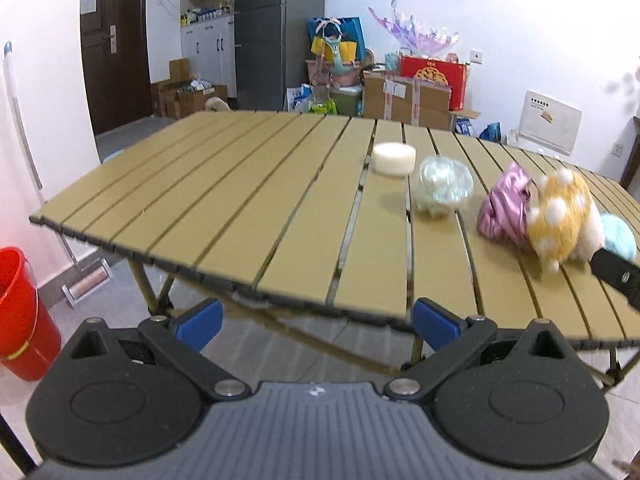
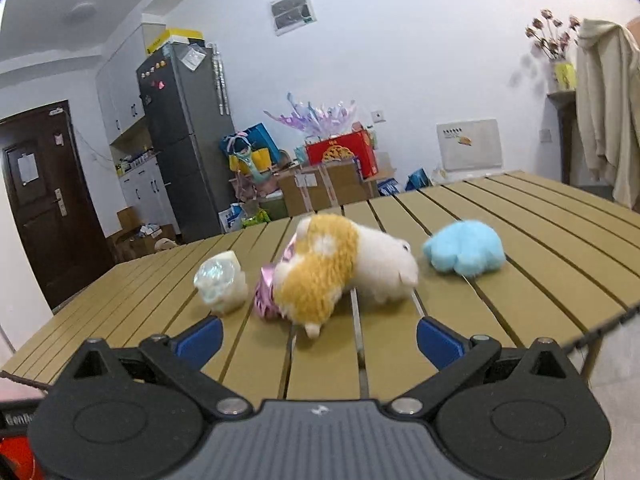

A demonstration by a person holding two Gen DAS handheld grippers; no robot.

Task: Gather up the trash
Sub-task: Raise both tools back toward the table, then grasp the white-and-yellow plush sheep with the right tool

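While both claws gape empty, the crumpled wrapper (image 2: 264, 294) at eleven o'clock of the right claw (image 2: 319, 336) looks light and crushable, best pinched across its bulk.

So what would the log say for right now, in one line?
left hand-held gripper: open, empty | right hand-held gripper: open, facing plush toy | pink wrapper, clear wrapper: on table | red bucket: floor

The left gripper (image 1: 318, 326) hangs wide open off the table's (image 1: 240, 200) near edge. At one o'clock sits a white puck (image 1: 394, 159), then clear crumpled wrap (image 1: 443, 186), pink foil (image 1: 505, 204), mushroom plush (image 1: 562, 216). Red bucket (image 1: 20, 312) at nine.
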